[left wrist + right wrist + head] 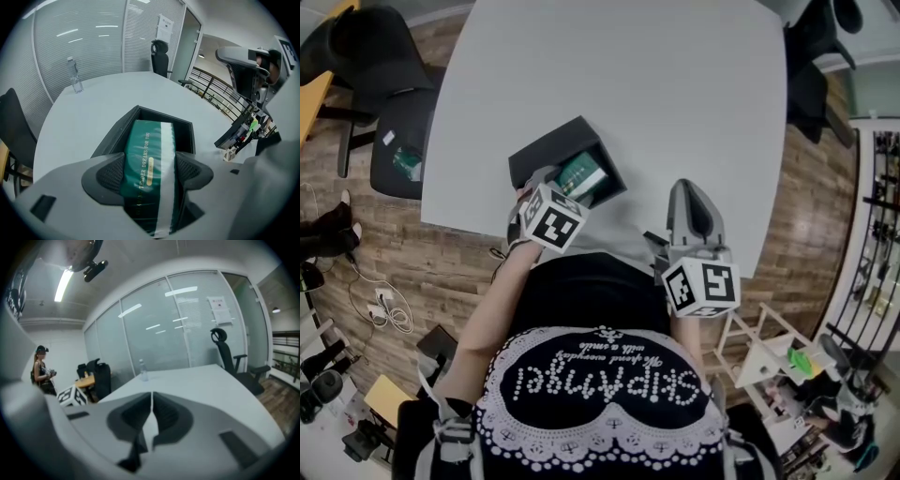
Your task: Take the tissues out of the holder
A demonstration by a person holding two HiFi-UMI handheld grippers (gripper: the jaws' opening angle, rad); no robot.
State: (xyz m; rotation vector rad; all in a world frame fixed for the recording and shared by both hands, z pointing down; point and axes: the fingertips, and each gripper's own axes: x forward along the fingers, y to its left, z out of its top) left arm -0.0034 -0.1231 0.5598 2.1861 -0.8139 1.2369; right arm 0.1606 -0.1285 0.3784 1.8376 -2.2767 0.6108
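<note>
The green tissue pack (147,140) with a white stripe lies in the black box holder (183,129) on the white table (675,94). My left gripper (150,171) is shut on the near end of the pack, one pad against each long side. From the head view the left gripper (562,185) reaches into the holder (546,150) at the table's near edge, with the tissue pack (586,176) showing beside it. To the right, my right gripper (691,192) hovers over the table edge, and its jaws (151,411) are shut on nothing.
A water bottle (75,77) stands at the table's far side, and an office chair (160,55) is behind it. A black chair (398,122) sits left of the table. A white rack (769,352) stands at my right. A person (42,371) stands far off.
</note>
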